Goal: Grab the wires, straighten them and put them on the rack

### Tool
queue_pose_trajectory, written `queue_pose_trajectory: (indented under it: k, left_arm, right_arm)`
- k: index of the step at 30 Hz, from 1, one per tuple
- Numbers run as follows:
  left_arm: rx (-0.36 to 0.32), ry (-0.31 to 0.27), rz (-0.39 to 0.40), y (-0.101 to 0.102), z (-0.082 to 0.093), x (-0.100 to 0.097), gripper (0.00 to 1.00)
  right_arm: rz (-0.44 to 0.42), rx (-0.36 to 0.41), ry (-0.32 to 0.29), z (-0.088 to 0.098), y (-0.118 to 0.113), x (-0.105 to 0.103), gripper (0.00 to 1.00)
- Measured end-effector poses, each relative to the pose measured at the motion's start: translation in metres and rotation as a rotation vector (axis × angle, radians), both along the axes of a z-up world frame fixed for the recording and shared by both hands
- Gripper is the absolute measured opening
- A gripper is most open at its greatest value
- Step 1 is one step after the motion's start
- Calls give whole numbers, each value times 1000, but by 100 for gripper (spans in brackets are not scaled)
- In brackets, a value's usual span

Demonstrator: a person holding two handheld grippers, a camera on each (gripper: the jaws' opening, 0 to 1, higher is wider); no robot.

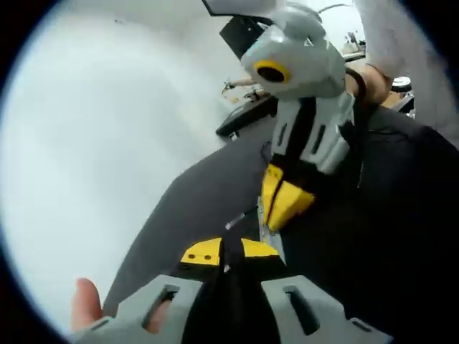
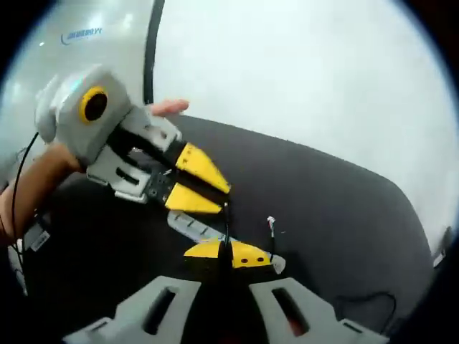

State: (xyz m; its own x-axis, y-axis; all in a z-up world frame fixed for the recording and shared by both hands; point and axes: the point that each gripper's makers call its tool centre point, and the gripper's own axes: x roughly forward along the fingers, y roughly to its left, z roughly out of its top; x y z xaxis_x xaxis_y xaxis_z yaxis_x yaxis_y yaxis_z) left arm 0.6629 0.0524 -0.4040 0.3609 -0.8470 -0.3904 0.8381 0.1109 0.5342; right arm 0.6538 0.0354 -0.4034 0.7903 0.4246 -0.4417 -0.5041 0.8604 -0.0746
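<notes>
Both tools are closing on one thin wire (image 2: pixel 226 228) above the dark counter (image 2: pixel 323 193): left tool (image 1: pixel 221 252) and right tool (image 2: pixel 228 252) are pinching it. Straightening appears underway; racking remains undone.

Dark grey, matte-surfaced table (image 2: pixel 337 201) with a rounded outer edge, set against a pale, featureless floor (image 2: pixel 301 72). Lying on the table, seen in the right gripper view: a flat, light grey strip-shaped piece (image 2: pixel 192 226) near the centre; a short thin wire with a small white connector end (image 2: pixel 271 223) just beside it; and a thin black cable (image 2: pixel 369 301) curving near the table's edge. In the left gripper view, the same dark grey surface (image 1: pixel 186 208) carries the light grey strip (image 1: pixel 272 236).
</notes>
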Motion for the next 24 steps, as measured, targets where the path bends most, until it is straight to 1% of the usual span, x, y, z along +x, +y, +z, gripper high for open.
queue_pose_trajectory:
  k: [1,2,3,5,6,7,8,10,12,13,15,16,18,20,21,22,23,24]
  left_arm:
    - [1,3,-1,0,-1,0,9]
    - [-4,5,0,-3,-2,-4,10]
    - [-6,9,7,-4,-1,-4,10]
    - [-8,7,6,-5,-1,-4,10]
    - [-14,9,9,-5,0,1,11]
    - [-19,14,6,-5,0,1,13]
    - [-19,10,-1,-5,1,2,14]
    - [-20,-3,-5,-4,1,2,15]
    - [-4,-25,-2,-2,1,2,14]
    - [9,-36,15,-1,1,5,10]
    - [-9,-17,52,0,3,7,7]
    - [-6,-31,54,-3,4,2,7]
    - [53,-112,46,-2,2,4,6]
    - [94,-160,31,-2,-1,3,6]
    - [138,-202,26,0,-4,2,6]
    - [153,-241,18,0,-4,2,6]
    - [193,-302,4,1,-4,0,5]
    - [211,-359,2,-1,0,-2,5]
  right_arm:
    - [6,4,2,2,-1,4,1]
    - [18,26,16,2,1,3,1]
    - [42,65,42,0,3,-4,1]
    - [51,71,38,0,4,-5,1]
    - [52,70,33,0,5,-5,1]
    - [53,81,28,1,6,-5,1]
    - [52,87,34,1,6,-5,1]
    - [58,106,44,1,8,-6,1]
    - [58,120,50,1,9,-5,1]
    - [53,122,39,2,9,-5,1]
    - [45,109,7,4,9,-6,1]
    - [45,87,-8,3,9,-5,1]
    - [44,88,-8,1,9,-3,1]
    - [47,98,16,-3,10,-4,1]
    - [47,108,27,-5,11,-5,1]
    - [47,112,40,-7,13,-5,1]
    - [50,110,45,-9,11,-3,1]
    - [48,114,46,-9,12,-3,1]
